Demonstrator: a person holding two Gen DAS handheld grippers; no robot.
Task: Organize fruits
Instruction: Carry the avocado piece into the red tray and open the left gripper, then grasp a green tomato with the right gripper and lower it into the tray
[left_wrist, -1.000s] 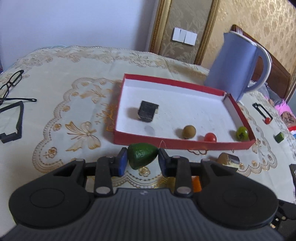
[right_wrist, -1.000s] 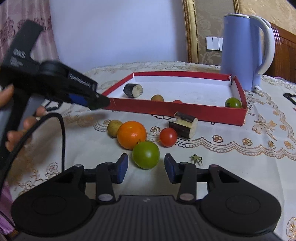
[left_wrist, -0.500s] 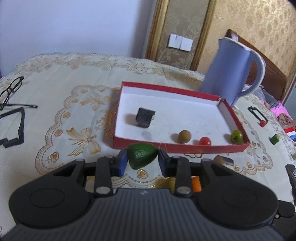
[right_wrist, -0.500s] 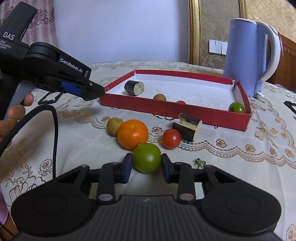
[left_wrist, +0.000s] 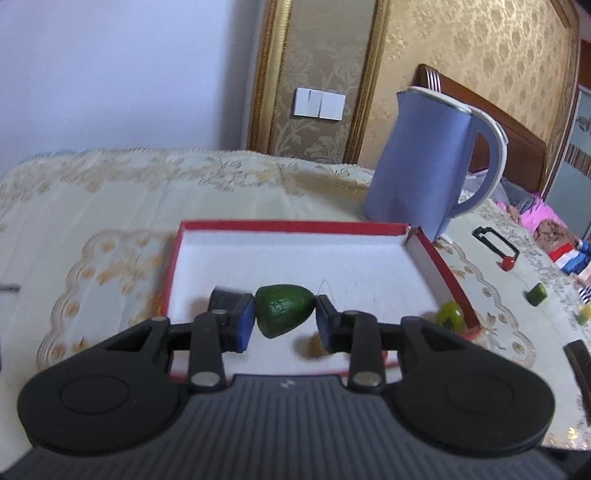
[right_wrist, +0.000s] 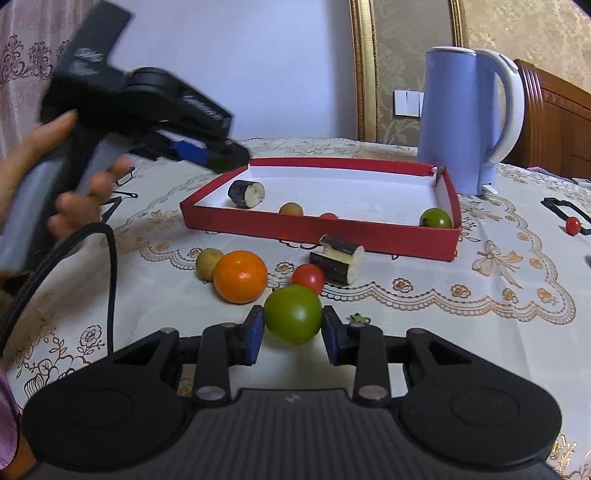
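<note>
My left gripper (left_wrist: 284, 319) is shut on a dark green avocado piece (left_wrist: 283, 308) and hangs over the near part of the red tray (left_wrist: 291, 226). From the right wrist view, that same left gripper (right_wrist: 225, 159) hovers above the tray's left corner (right_wrist: 321, 230). The tray holds an eggplant slice (right_wrist: 246, 193), a brown round fruit (right_wrist: 291, 209), a small red tomato (right_wrist: 328, 216) and a green tomato (right_wrist: 436, 218). My right gripper (right_wrist: 292, 328) is shut on a green tomato (right_wrist: 293, 314), low over the cloth. Beyond it lie an orange (right_wrist: 240, 276), a red tomato (right_wrist: 308, 278), a yellowish fruit (right_wrist: 209, 263) and an eggplant piece (right_wrist: 338, 258).
A blue kettle (right_wrist: 469, 122) stands behind the tray's right corner. Glasses (right_wrist: 123, 180) lie left of the tray. A black clip with a red ball (right_wrist: 570, 221) and small green cubes (left_wrist: 536, 294) sit on the cloth to the right. A hand (right_wrist: 44, 173) holds the left gripper; its cable (right_wrist: 107, 280) trails over the table.
My left gripper rose and carried the avocado piece forward over the tray. My right gripper closed on the green tomato.
</note>
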